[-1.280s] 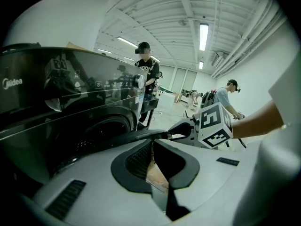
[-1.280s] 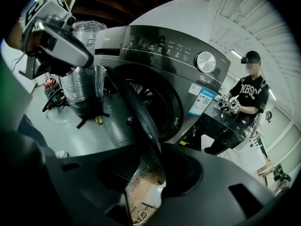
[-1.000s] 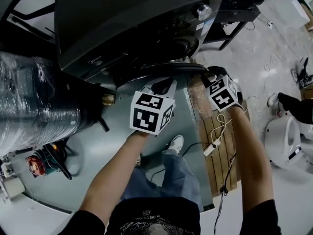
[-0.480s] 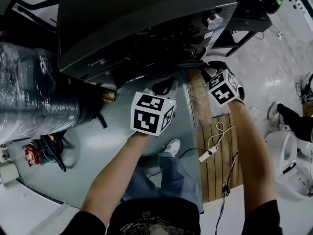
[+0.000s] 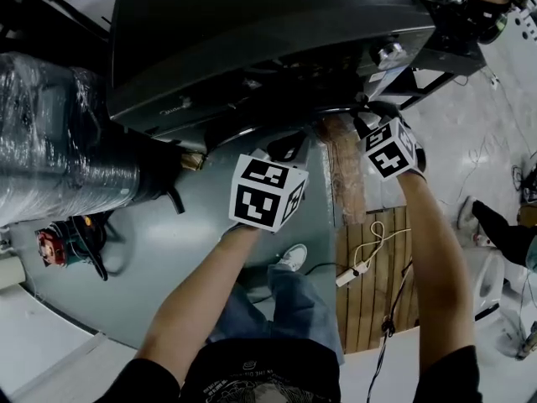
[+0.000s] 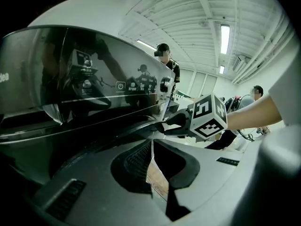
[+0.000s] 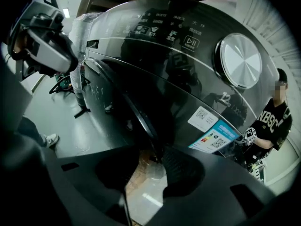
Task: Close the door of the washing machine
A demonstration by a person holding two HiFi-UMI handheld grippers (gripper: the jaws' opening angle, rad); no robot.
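Letting go with the right gripper point(image 7: 157, 160), jaws opening, tips just at the dark rim of the door point(image 7: 134, 109) and no pad seen pressing on it. Set at the rim's right-hand end, presumably the swinging edge, for the most leverage in bringing it home.

Standing by with the left gripper point(image 6: 151, 146), jaws slightly apart and holding nothing, only the wood of what looks like the wooden pallet point(image 6: 157, 185) visible through the gap. Aimed at the same rim further left, near it but apart, likely ready to push flat against the panel.

As for the door: nearly home, lying close against the front of the washing machine point(image 5: 252, 32), below the control panel point(image 7: 164, 29) with its silver dial point(image 7: 241, 60), yet seemingly ajar, with a dark slit along the upper rim. Judged unfinished, with a final press wanted for latching.

Beyond, at floor level: the pallet under the right forearm, its long edge against the grey floor point(image 5: 168, 250), and a plastic-wrapped bundle point(image 5: 59, 141) at the machine's left flank. Worth watching on the push: open jaws slipping off the curved rim.
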